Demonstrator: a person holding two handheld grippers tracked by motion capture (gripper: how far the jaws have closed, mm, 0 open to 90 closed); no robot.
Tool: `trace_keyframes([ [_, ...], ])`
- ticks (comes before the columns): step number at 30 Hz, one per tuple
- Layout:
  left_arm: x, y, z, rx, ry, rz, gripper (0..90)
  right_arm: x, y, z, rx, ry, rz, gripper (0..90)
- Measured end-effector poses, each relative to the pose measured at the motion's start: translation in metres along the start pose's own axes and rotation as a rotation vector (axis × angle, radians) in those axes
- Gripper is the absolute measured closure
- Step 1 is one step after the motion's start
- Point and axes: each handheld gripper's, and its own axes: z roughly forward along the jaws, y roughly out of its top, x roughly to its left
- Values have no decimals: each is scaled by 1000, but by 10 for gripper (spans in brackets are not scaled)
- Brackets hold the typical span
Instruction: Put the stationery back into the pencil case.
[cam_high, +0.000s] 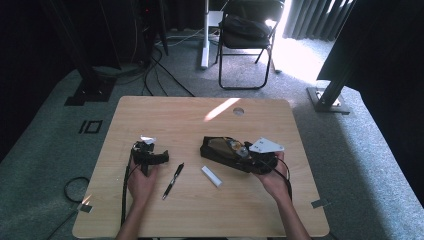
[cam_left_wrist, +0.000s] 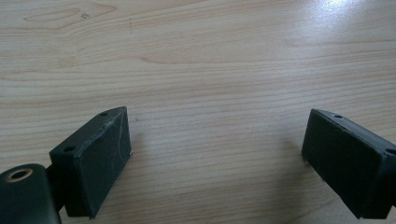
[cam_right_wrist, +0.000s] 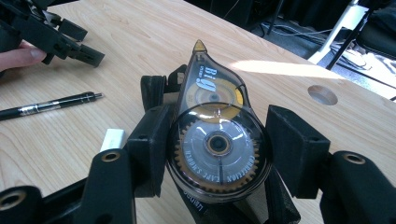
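Wood-grain counter (cam_high: 165, 210): we list it as the work surface, pale, with a round hole near its far edge.
Correction tape dispenser (cam_right_wrist: 215, 140): clear teardrop case with a toothed wheel inside, tip pointing away; it sits between the right claw's jaws, above a black pouch (cam_high: 220, 152) that lies open on the counter.
Right claw (cam_right_wrist: 217, 149): we read it as grasping the dispenser; the left pad presses the case, and the right pad looks to touch it, though the curve of the case hides that contact.
Left claw (cam_left_wrist: 215, 154): released, jaws wide apart over bare wood with nothing between them, resting at the left of the counter.
Pen (cam_high: 172, 181): black, loose on the counter between the two hands.
White eraser-like block (cam_high: 211, 176): loose, just beside the pouch.
Step in hand: we judge the dispenser is being handled at the pouch, lifted out or set in; we cannot tell which.
Next move: a firm hold on the rounded case, kept level, clear of the pouch's edges.
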Motion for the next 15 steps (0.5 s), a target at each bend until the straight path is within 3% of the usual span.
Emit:
trace_keyframes([
  [15,0,0,0,0,0,0,83,-4,-2,8,15,-3,12,417],
])
